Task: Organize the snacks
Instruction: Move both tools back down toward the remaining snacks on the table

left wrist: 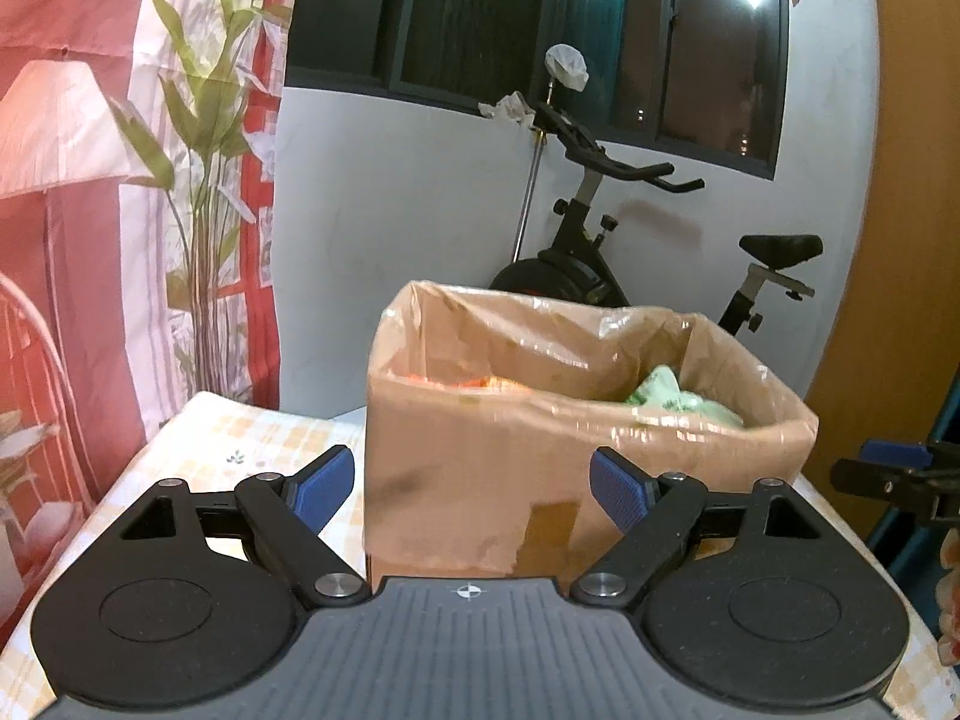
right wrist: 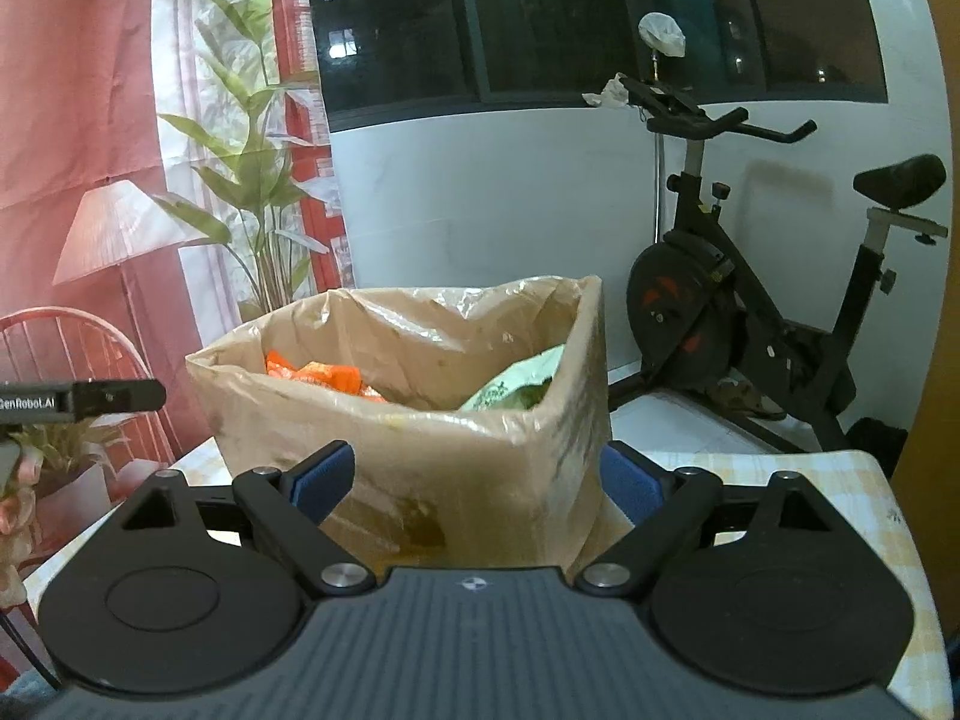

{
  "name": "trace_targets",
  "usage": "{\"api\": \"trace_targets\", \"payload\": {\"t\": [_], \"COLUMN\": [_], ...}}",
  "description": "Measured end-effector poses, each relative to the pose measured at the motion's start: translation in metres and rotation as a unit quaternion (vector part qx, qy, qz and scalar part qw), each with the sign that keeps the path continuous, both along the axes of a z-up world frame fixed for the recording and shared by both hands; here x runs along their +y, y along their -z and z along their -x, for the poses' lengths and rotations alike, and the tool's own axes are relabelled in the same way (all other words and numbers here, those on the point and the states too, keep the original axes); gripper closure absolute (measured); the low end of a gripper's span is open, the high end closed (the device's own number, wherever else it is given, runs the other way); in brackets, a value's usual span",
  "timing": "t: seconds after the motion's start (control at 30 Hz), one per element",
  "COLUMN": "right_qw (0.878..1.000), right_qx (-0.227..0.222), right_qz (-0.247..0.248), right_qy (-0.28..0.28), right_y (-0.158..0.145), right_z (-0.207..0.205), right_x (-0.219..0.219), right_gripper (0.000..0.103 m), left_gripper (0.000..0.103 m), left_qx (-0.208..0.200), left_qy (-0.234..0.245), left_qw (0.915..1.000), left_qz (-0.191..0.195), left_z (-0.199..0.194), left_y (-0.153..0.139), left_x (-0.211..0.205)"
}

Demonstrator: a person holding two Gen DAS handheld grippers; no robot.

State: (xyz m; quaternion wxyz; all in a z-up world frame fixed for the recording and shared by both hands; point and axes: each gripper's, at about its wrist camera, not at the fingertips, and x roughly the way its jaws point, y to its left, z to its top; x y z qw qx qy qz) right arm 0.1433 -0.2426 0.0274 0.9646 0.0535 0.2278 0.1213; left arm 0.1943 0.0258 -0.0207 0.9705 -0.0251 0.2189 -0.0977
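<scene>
While both our tools face the cardboard box on the checked tablecloth, our left gripper and right gripper stand spread and empty, likely ready to reach in. Orange packets lie left inside, a green packet right; only "GenRobot.AI" reads.

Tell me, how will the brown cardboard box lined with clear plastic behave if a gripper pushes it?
The brown cardboard box probably slides rather than tips: it looks wide and squat. It seems light, holding only a few snack packets. Its plastic-covered rim may feel slippery.
</scene>
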Motion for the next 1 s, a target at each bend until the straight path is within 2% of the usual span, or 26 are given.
{"api": "trace_targets", "payload": {"t": [0.5,1.0], "right_qw": [1.000,0.998], "right_qx": [0.025,0.050], "right_qz": [0.015,0.022], "right_qy": [0.006,0.029], "right_y": [0.033,0.081], "right_z": [0.022,0.042], "right_x": [-0.005,-0.001], "right_gripper": [0.012,0.012], "left_gripper": [0.016,0.016], "left_qx": [0.025,0.065], "left_qy": [0.010,0.009], "left_qw": [0.9994,0.9978], "left_qz": [-0.022,-0.012], "left_z": [0.023,0.039], "left_y": [0.040,0.080], "left_x": [-0.003,-0.013]}}
